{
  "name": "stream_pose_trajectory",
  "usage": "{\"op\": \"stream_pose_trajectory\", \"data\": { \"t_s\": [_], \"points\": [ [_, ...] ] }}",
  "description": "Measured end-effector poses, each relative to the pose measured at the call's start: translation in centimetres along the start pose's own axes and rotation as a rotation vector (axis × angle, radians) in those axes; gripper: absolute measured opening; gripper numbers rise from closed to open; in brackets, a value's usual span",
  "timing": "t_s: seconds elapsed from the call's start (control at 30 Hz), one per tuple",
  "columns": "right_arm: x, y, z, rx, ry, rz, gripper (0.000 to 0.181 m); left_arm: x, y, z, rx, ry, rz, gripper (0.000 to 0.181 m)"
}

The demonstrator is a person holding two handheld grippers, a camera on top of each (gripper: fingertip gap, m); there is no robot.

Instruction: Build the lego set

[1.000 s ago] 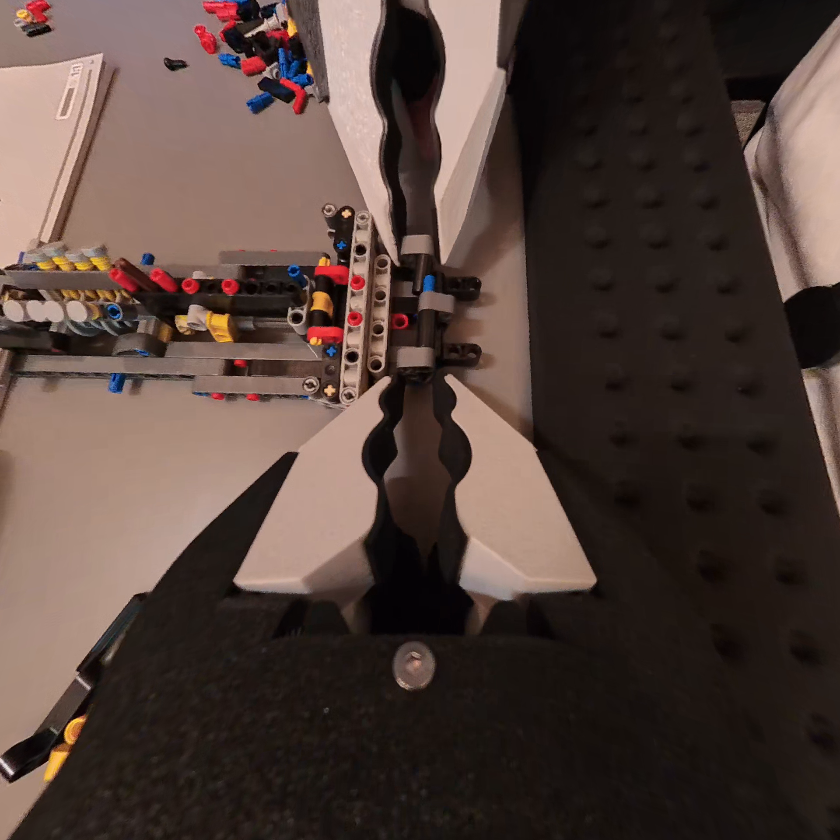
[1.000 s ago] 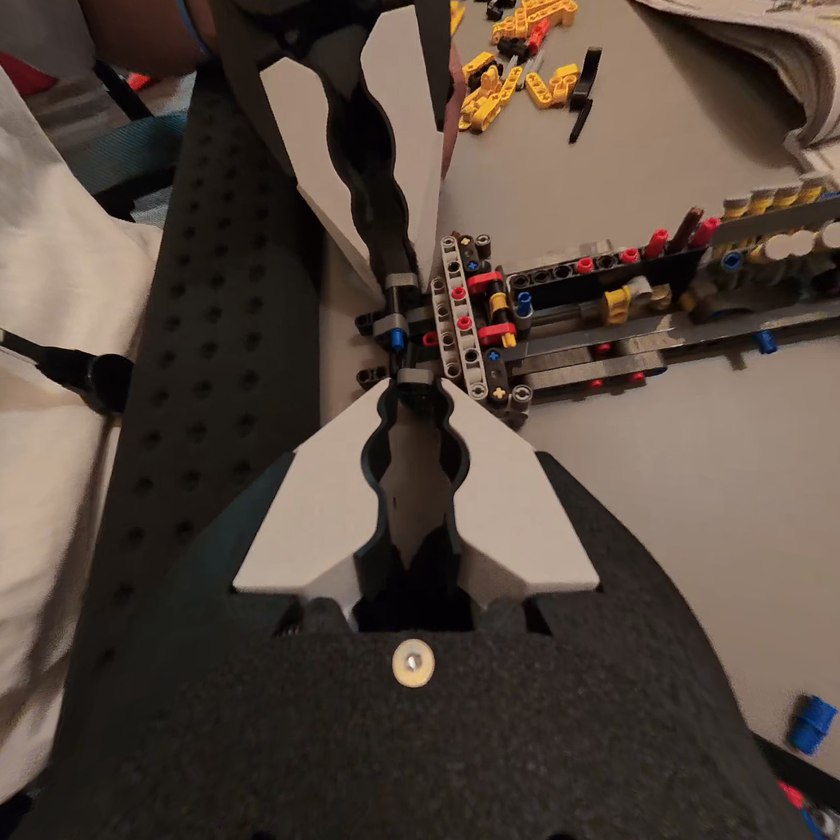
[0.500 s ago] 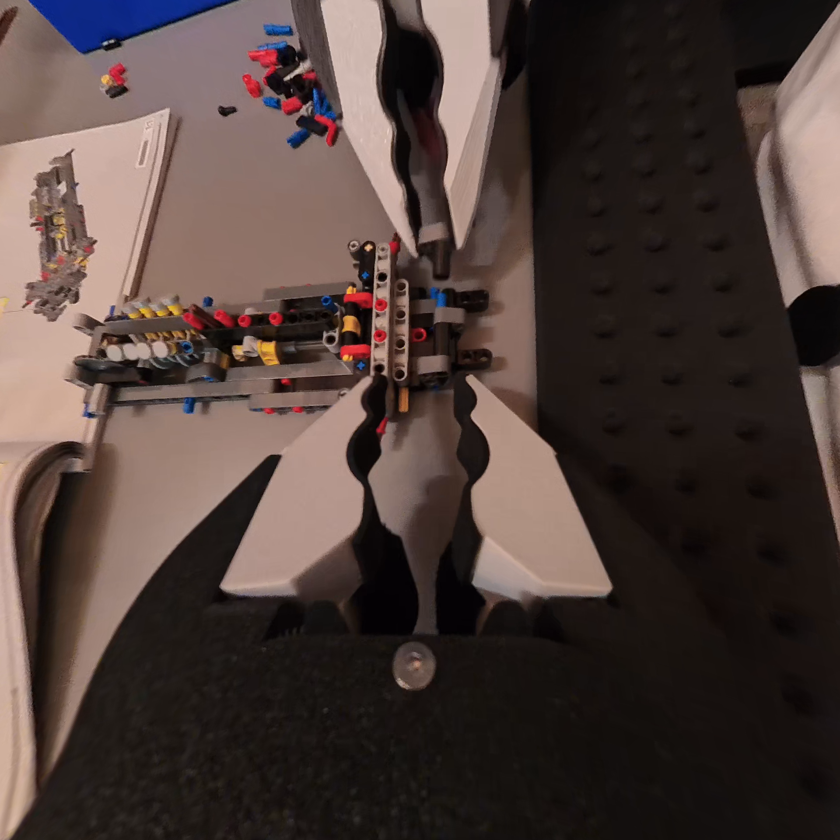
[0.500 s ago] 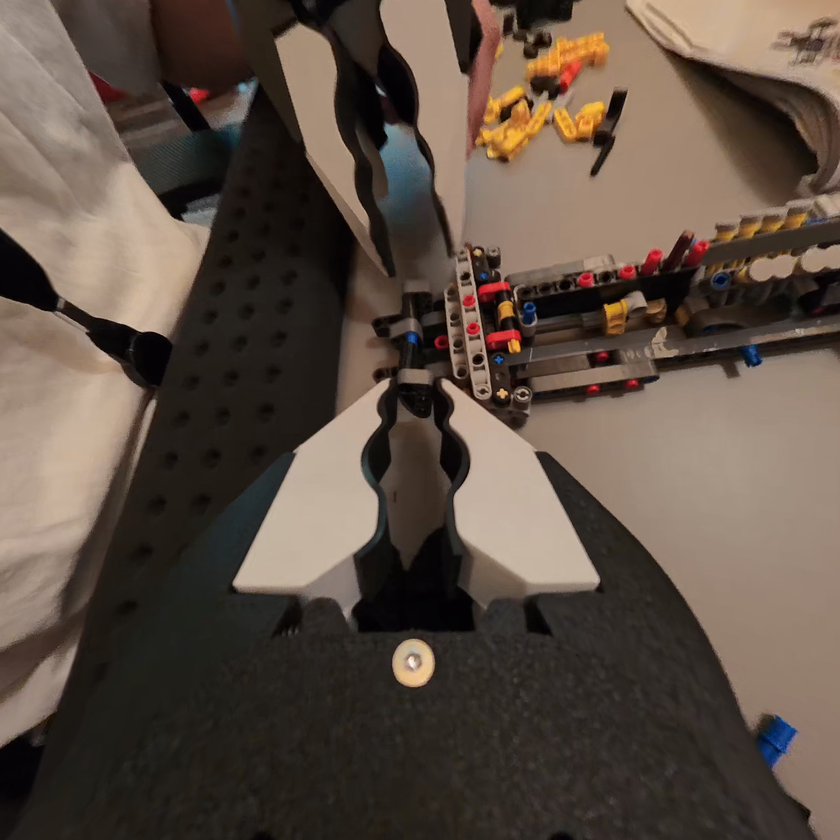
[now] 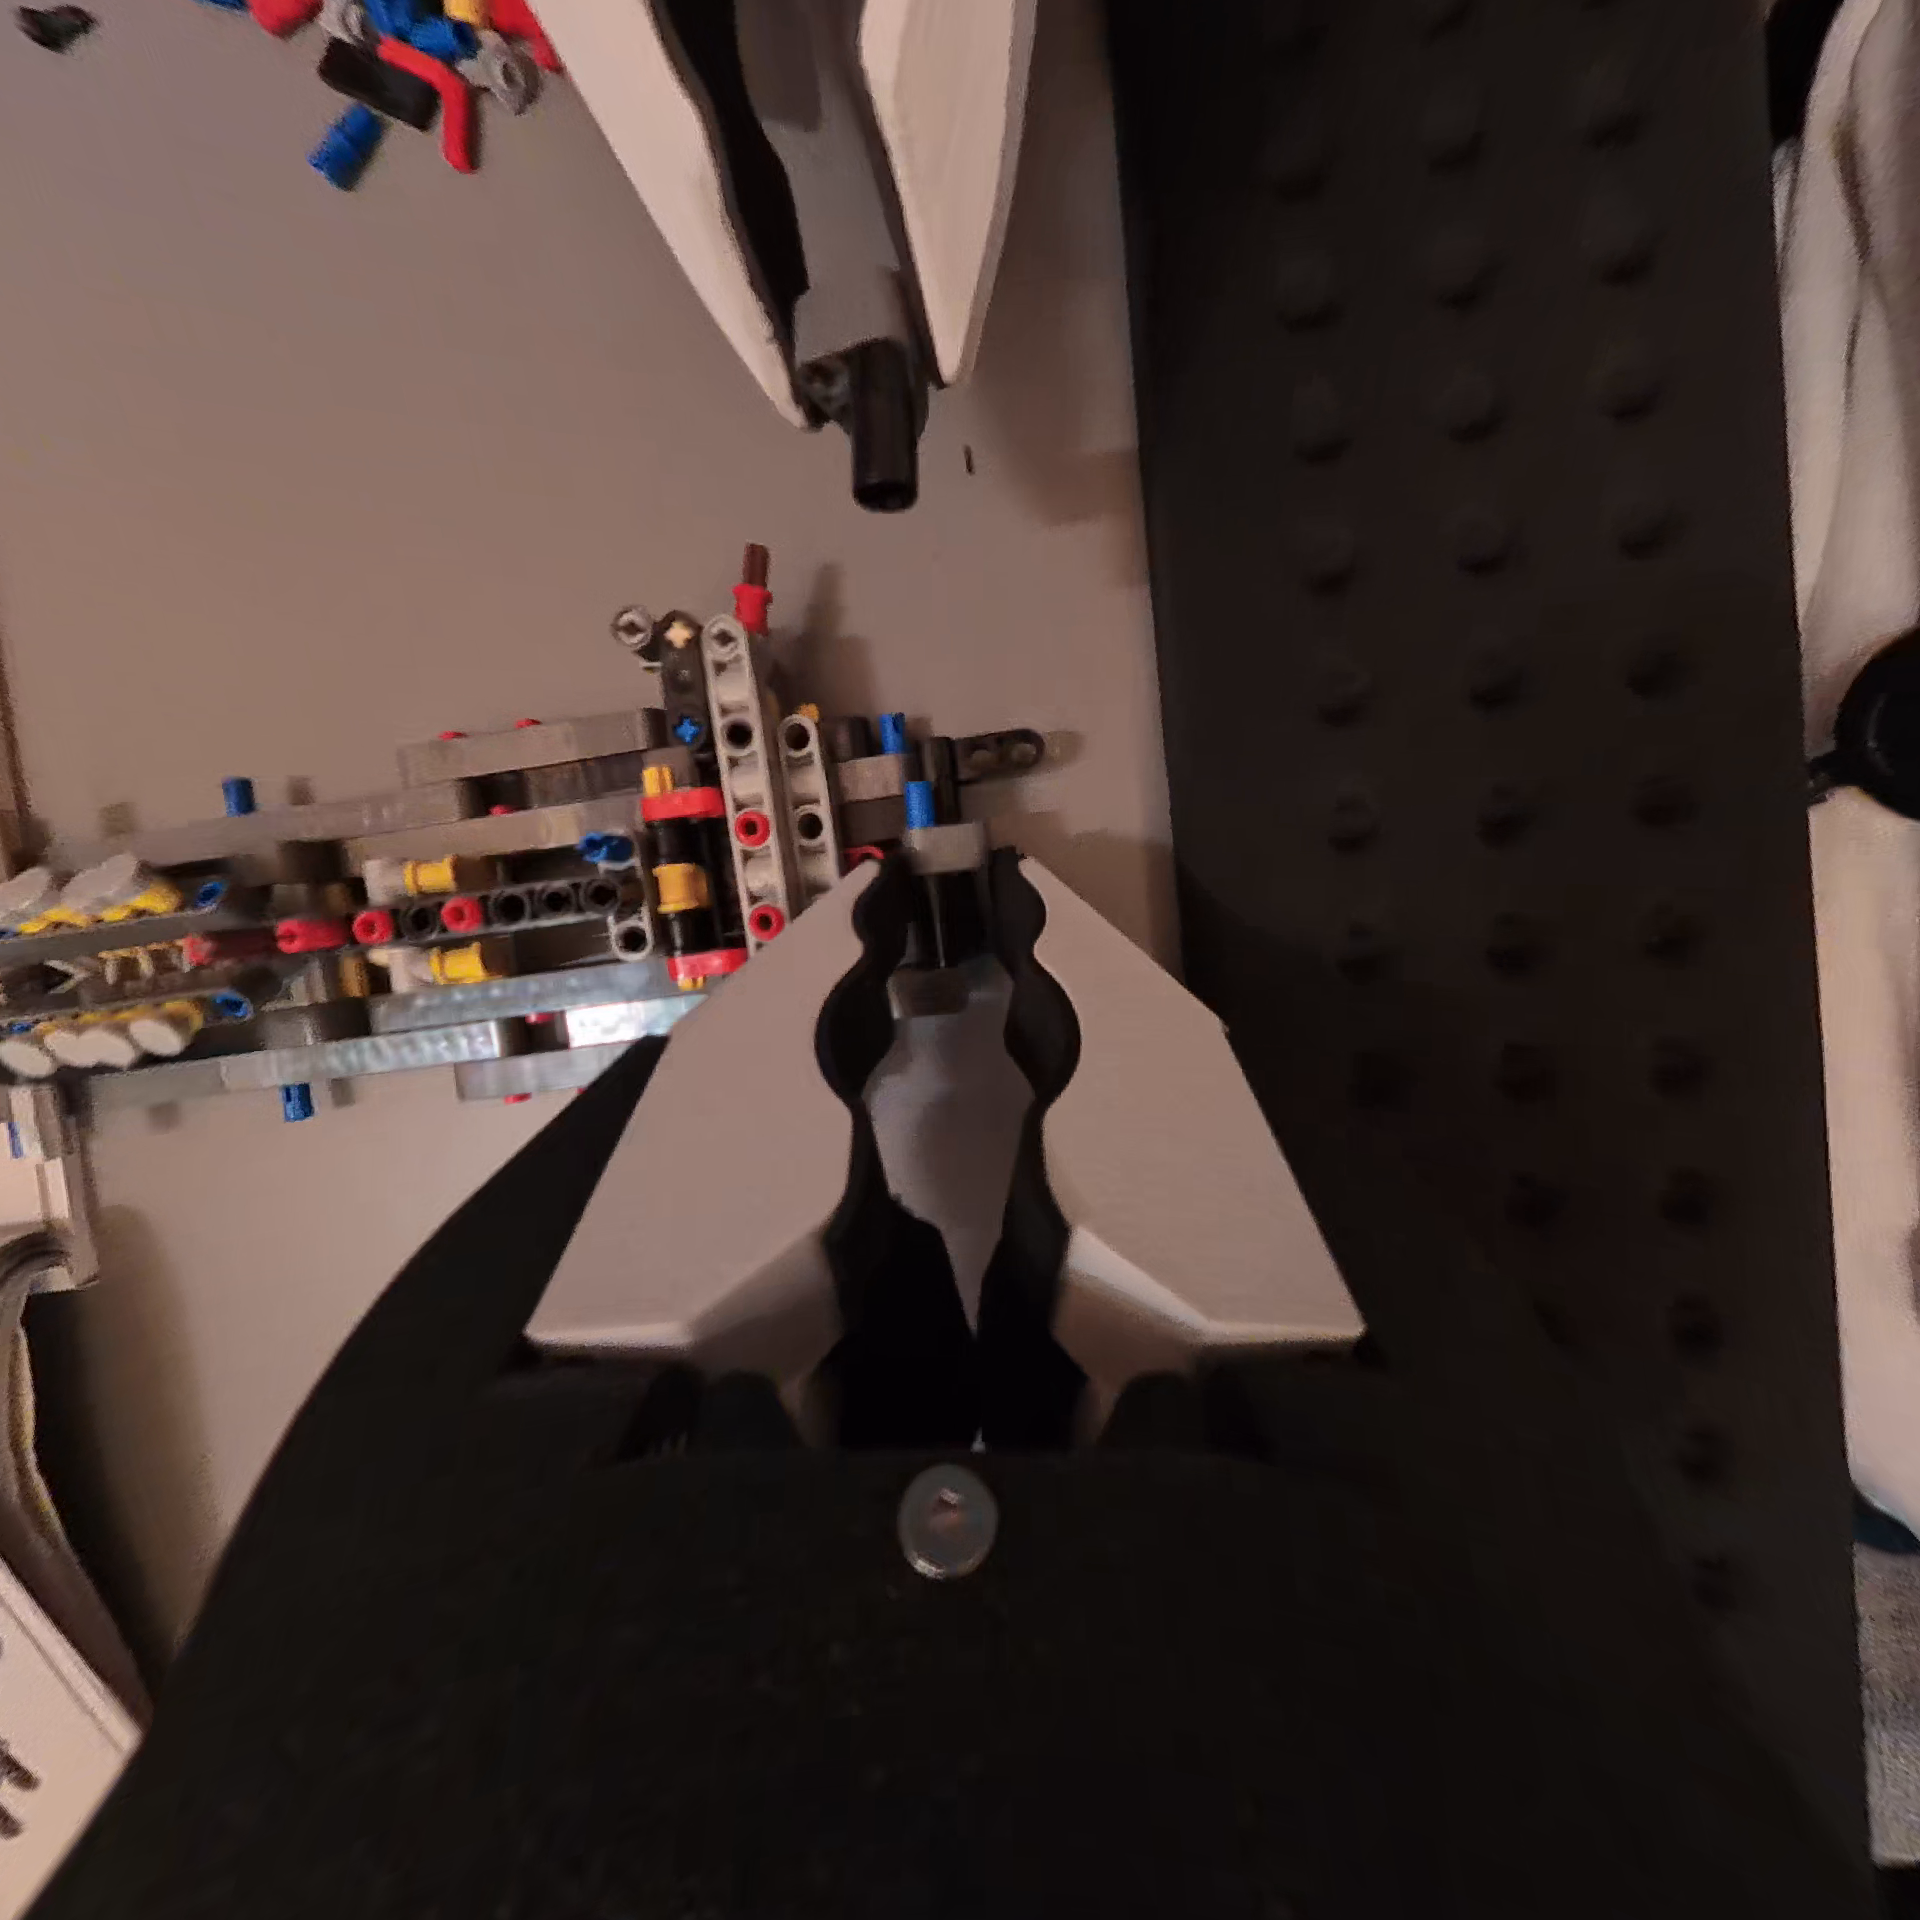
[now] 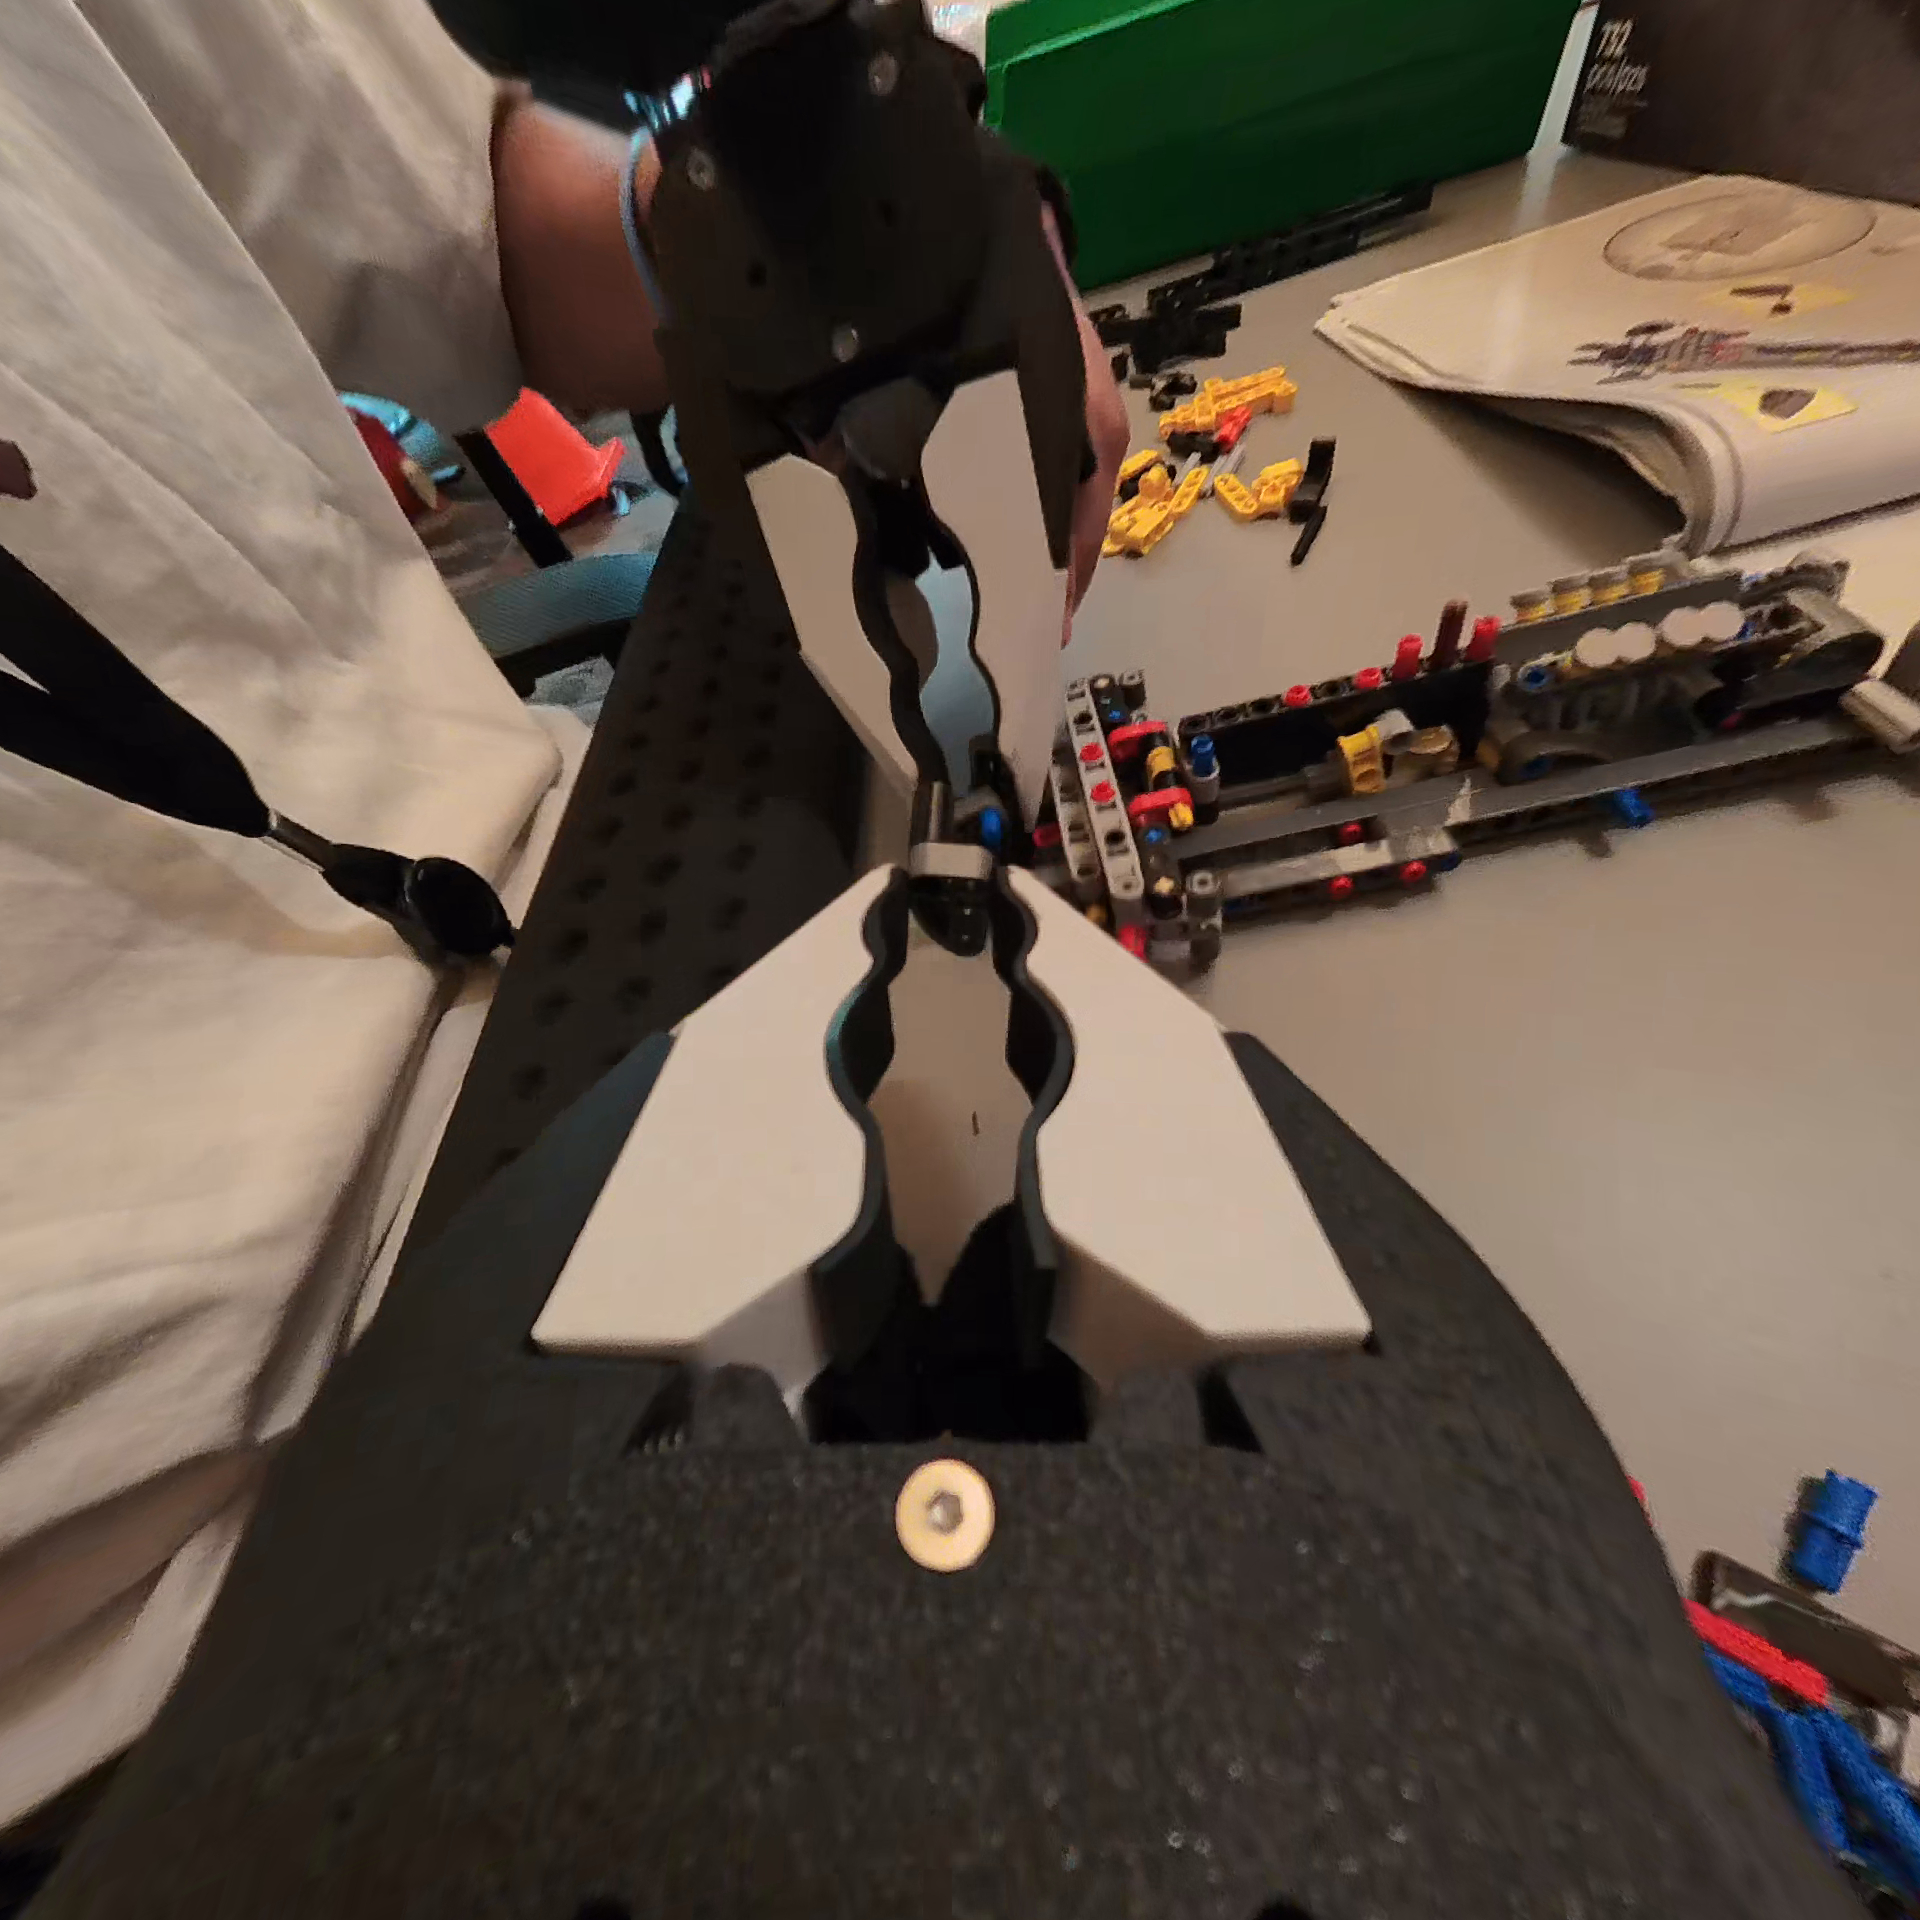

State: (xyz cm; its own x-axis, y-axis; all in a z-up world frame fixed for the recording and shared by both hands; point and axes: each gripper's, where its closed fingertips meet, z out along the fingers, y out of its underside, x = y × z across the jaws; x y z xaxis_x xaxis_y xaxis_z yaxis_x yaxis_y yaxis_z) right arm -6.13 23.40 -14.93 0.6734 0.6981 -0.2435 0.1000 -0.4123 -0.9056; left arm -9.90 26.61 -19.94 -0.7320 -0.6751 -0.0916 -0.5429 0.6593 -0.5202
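Observation:
A long grey lego model (image 5: 520, 914) with red, blue and yellow pins lies on the grey table; it also shows in the right wrist view (image 6: 1351, 769). My left gripper (image 5: 945, 883) is shut on the grey-and-black end of the model, and shows from above in the right wrist view (image 6: 971, 784). My right gripper (image 6: 951, 888) is shut on a small black pin piece with a grey sleeve (image 6: 951, 914). In the left wrist view the right gripper (image 5: 868, 395) holds that piece (image 5: 881, 457) a short way beyond the model, apart from it.
Loose red, blue and black parts (image 5: 416, 83) lie at the far left. Yellow parts (image 6: 1205, 457), an instruction booklet (image 6: 1662, 395) and a green box (image 6: 1247, 125) lie beyond the model. A black dimpled strip (image 5: 1455, 727) runs along the table edge by a person in white (image 6: 208, 520). About 8 cm separates my left fingertips from my right.
The right gripper has drawn back from the model's end with the black-and-grey piece in it. The left gripper opened, then closed on the model's end. The model has shifted and tilted.

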Motion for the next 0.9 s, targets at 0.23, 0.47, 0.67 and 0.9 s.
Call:
{"op": "stream_pose_trajectory", "data": {
  "t_s": [0.23,0.47,0.67,0.9],
  "points": [
    [0.3,1.2,1.1,-0.114,-0.012,-0.031,0.015,-0.4,-1.5,0.5,0.091,-0.011,-0.014,0.012],
    [0.1,0.1,1.1,-0.250,-0.058,-0.066,0.014,0.1,-3.1,-0.9,0.407,-0.056,-0.076,0.012],
    [0.0,0.5,1.8,-0.448,-0.034,-0.122,0.014,0.3,-2.7,-0.6,0.426,-0.099,-0.042,0.011],
    [0.2,1.2,1.8,-0.492,-0.009,-0.185,0.014,0.5,-2.5,-0.3,0.405,-0.073,-0.045,0.012]
  ]
}}
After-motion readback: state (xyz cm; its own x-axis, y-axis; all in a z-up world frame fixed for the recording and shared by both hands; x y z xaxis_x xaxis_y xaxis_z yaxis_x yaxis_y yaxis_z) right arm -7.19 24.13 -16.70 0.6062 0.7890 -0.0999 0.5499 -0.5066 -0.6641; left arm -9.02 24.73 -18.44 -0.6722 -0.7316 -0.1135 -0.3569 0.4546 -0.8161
